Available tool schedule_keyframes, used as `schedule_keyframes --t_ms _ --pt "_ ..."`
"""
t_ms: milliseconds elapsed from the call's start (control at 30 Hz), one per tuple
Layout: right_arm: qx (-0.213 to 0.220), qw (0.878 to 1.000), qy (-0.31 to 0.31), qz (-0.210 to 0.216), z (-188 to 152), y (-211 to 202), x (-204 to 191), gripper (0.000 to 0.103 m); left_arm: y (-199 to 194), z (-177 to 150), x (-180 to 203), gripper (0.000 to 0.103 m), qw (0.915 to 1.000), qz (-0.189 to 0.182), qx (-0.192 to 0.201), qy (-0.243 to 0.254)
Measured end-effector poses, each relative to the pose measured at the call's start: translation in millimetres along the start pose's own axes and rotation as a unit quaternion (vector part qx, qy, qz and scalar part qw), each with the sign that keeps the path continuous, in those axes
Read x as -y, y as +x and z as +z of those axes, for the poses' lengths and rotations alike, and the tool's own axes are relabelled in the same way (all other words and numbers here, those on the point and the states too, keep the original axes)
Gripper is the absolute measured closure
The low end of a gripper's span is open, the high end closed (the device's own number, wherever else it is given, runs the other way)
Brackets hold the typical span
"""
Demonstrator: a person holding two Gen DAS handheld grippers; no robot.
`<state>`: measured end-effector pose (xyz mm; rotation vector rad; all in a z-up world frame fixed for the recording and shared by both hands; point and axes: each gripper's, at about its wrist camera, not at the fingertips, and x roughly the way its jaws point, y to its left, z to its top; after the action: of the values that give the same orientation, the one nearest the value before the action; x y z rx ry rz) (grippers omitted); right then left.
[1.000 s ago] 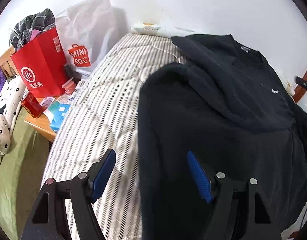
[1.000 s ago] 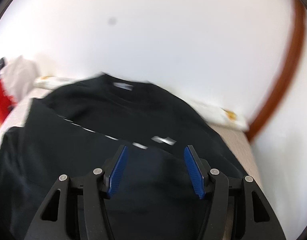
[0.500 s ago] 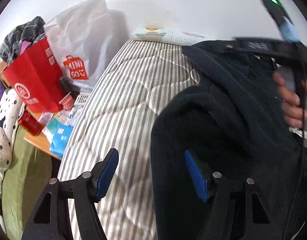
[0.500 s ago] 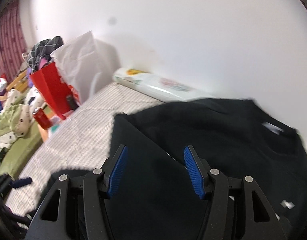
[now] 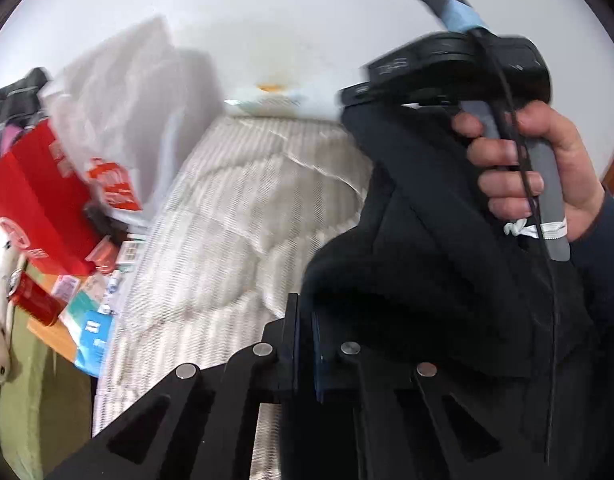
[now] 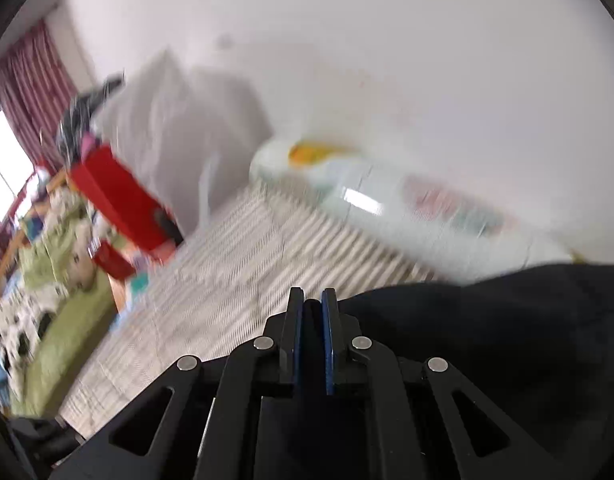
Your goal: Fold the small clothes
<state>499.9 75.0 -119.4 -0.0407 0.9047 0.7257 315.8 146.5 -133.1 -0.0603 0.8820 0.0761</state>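
Note:
A black sweatshirt lies on the striped mattress, partly folded over itself. My left gripper is shut on the sweatshirt's left edge, where the cloth bunches up. In the left wrist view the right gripper's body shows at the top right, held by a hand over the shirt's far corner. In the right wrist view my right gripper is shut on the black cloth at its far left edge, with dark fabric between the blue pads.
A red paper bag and a white Miniso bag stand left of the bed. A red can and small boxes lie on a bedside table. A rolled white package lies along the wall. Green bedding is at the left.
Both grippers have closed: they were open a second ago and now pinch the sweatshirt's edge. The right gripper swung left to the shirt's far corner, and both views blur with motion.

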Motion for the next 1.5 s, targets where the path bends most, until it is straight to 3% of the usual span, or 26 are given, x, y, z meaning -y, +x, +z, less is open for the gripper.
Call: schedule_keyframes --t_ms 167,267,333,433,467,533,600,833,933,1067,1200,1267,1400,1433,1467,1500 --pt "0.061 0.997 0.009 -0.044 28 -5 23 0.095 3 -3 -25 0.098 0.9993 0.002 -0.013 -0.036" --pt "0.056 0.996 0.034 -0.058 29 11 40 0.095 8 -6 -35 0.101 0.9964 0.075 -0.011 -0.037" --pt "0.045 0.996 0.02 -0.077 23 22 39 0.095 12 -6 -48 0.101 0.9967 0.04 -0.032 -0.064" --pt "0.041 0.995 -0.002 -0.088 16 25 33 0.083 15 -4 -54 0.101 0.9946 0.019 -0.044 -0.092" --pt "0.041 0.995 -0.003 -0.094 16 22 32 0.066 15 -4 -53 0.101 0.9947 0.014 -0.046 -0.091" --pt "0.042 0.992 -0.001 -0.116 15 10 32 0.05 12 -3 -49 0.101 0.9955 0.002 -0.046 -0.084" --pt "0.045 0.991 -0.016 -0.124 9 -6 34 0.05 10 -3 -44 0.1 0.9961 0.001 -0.044 -0.077" --pt "-0.005 0.986 -0.024 -0.168 -50 -67 73 0.05 0 -7 -33 0.099 0.9946 -0.043 -0.053 -0.078" --pt "-0.01 0.975 -0.008 -0.224 -87 -105 106 0.048 -4 -11 -25 0.099 0.9934 -0.064 -0.059 -0.074" --pt "-0.027 0.968 0.034 -0.248 -138 -153 152 0.034 -9 -17 -16 0.097 0.9925 -0.081 -0.063 -0.066" --pt "-0.062 0.959 0.091 -0.26 -187 -180 187 0.034 -15 -26 -8 0.091 0.9906 -0.098 -0.065 -0.069" --pt "-0.056 0.958 0.117 -0.257 -206 -188 196 0.034 -19 -29 -5 0.069 0.99 -0.103 -0.065 -0.07" --pt "-0.037 0.959 0.128 -0.25 -223 -189 199 0.034 -32 -34 -1 0.053 0.9924 -0.091 -0.048 -0.067" --pt "-0.032 0.96 0.129 -0.247 -224 -189 199 0.041 -35 -35 0 0.053 0.9925 -0.091 -0.047 -0.067" --pt "-0.027 0.961 0.131 -0.24 -225 -193 199 0.062 -39 -36 2 0.053 0.9926 -0.091 -0.047 -0.065" --pt "-0.019 0.963 0.133 -0.234 -223 -196 196 0.072 -41 -38 3 0.053 0.9928 -0.091 -0.047 -0.062"
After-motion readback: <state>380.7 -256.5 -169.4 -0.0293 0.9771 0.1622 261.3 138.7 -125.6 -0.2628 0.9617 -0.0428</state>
